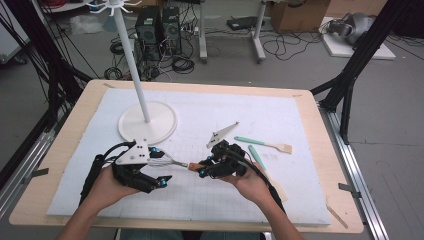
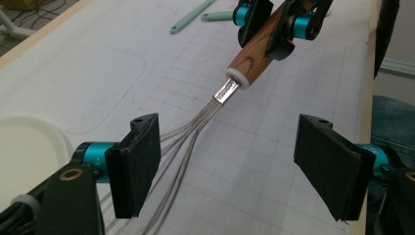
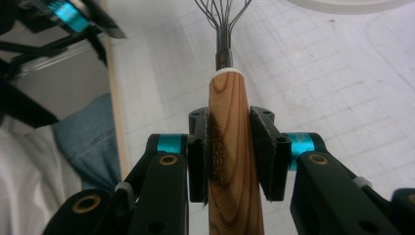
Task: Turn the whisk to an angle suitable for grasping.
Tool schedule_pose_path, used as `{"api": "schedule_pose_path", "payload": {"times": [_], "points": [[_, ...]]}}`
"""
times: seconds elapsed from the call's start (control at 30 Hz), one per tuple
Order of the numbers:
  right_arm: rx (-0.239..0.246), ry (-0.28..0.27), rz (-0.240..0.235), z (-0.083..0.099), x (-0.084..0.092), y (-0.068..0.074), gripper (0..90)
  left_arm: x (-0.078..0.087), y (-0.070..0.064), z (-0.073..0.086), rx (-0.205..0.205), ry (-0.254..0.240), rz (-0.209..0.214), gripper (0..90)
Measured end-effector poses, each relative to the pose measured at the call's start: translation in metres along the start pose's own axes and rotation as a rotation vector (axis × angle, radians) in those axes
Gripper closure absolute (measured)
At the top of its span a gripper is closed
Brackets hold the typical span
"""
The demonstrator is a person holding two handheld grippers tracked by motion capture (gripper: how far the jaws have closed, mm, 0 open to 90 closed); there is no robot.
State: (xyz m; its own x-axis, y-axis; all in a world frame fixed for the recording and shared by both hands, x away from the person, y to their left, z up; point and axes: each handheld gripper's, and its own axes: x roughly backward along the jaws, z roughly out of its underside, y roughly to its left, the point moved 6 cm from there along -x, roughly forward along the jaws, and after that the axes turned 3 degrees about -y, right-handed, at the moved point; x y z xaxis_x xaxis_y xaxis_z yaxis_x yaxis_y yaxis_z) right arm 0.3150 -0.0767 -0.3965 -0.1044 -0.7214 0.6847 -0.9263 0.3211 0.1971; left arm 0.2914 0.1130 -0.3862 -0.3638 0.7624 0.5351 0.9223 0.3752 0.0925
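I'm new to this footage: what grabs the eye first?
The whisk, held above the near middle of the mat: the right gripper is clamped on its wooden handle, and the left gripper stands open around its wires. Behind stands a white rack.

The high view is looking down from above; both gripper views are sharing the whisk [image 2: 244, 54] close up.

white stand [image 1: 147, 121], two green spatulas [image 1: 263, 144], white mat [image 1: 300, 190]

A lab: computer towers [image 1: 159, 31], tangled floor cables [image 1: 280, 46] and black rig frames [image 1: 356, 65] surround the table [image 1: 320, 165].
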Motion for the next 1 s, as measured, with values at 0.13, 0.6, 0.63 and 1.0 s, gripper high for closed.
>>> {"api": "schedule_pose_path", "payload": {"times": [0.13,0.6,0.63,1.0], "points": [[0.019,0.006,-0.020,-0.003,0.000,0.006,70.1,-0.004,-0.001,-0.002,-0.023,0.024,0.022,28.3],[0.112,0.046,-0.053,-0.017,0.002,0.024,70.0,-0.009,0.001,-0.006,-0.061,0.146,0.101,45.7],[0.113,0.050,-0.056,-0.018,0.001,0.026,70.0,-0.010,0.001,-0.005,-0.060,0.154,0.112,46.3],[0.161,0.073,-0.086,-0.020,-0.002,0.037,70.0,-0.017,-0.008,0.000,-0.088,0.230,0.217,58.0]]}}
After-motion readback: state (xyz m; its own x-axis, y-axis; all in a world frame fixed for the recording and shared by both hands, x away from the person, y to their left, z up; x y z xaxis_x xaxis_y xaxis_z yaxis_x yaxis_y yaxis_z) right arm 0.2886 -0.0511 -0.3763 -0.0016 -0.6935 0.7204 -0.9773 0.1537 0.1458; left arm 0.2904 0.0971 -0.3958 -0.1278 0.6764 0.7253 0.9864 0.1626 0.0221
